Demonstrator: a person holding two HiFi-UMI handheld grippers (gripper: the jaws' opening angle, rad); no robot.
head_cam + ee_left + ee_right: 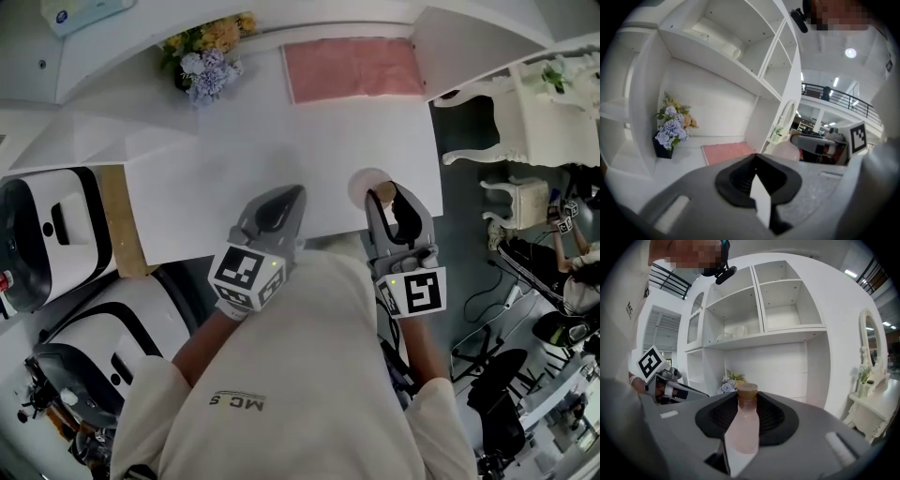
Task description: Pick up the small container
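Two fingers (780, 416) of the right gripper (746, 404) are closed on the small container (743, 430), a pale pink bottle with a brown cap, above the near edge of the white table (234, 159). Whether its base is clear of the table cannot be told. The left gripper (756, 159) is closed and empty. The lift probably goes best straight up, with a firm grip and a level wrist. The bottle's long axis stands roughly upright, cap pointing up.

I see a pale pink bottle (742, 430) with a brown cap (747, 391), a salmon-pink mat (354, 67), lilac and yellow flowers (208, 58), and a white table (234, 159).
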